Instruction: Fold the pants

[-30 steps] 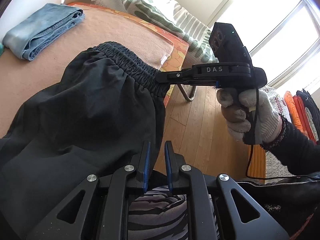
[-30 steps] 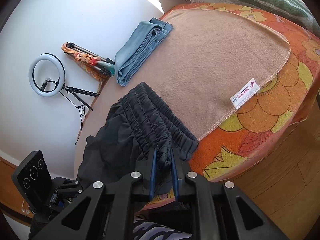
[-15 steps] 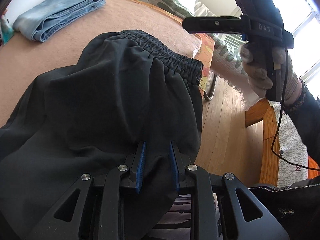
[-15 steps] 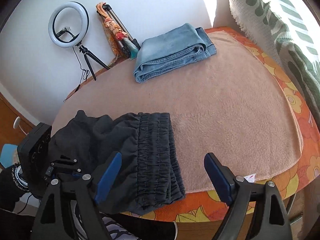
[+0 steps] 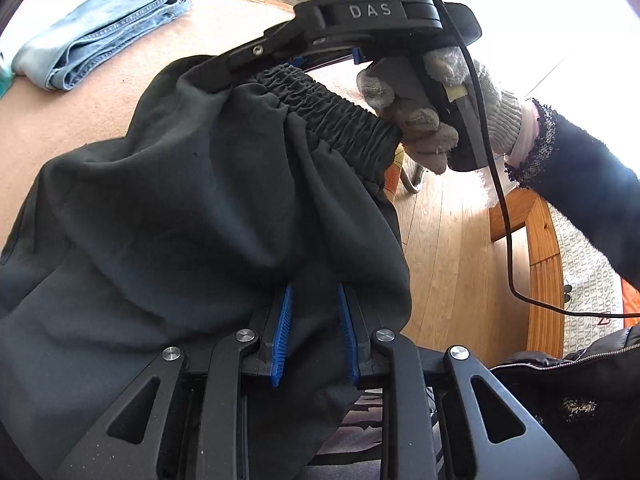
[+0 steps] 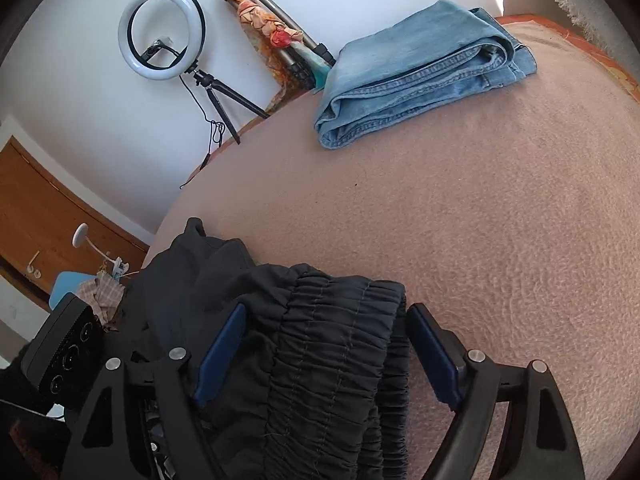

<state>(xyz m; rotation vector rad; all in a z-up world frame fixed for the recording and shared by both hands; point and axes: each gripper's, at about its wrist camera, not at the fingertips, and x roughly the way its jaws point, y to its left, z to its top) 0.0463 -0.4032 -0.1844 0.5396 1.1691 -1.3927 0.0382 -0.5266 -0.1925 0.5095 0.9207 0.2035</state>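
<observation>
The left gripper [image 5: 314, 334] pinches the black pants [image 5: 208, 216] steady while the open right gripper [image 6: 324, 354], just closing, straddles the waistband [image 6: 332, 344] to grab it.

"DAS" on the right gripper [image 5: 256, 68]; the mat's [image 5: 576, 264] lettering perhaps reads "SNOOPY".

Left tongs [image 5: 314, 330]: blue pads narrowly apart, black fabric bunched between them, angled steeply down. Right tongs [image 6: 326, 354]: jaws spread wide, just been closing a bit, straddling a gathered waistband, pads not pressing. White knit-gloved right hand [image 5: 430, 120] grips the handle.
</observation>
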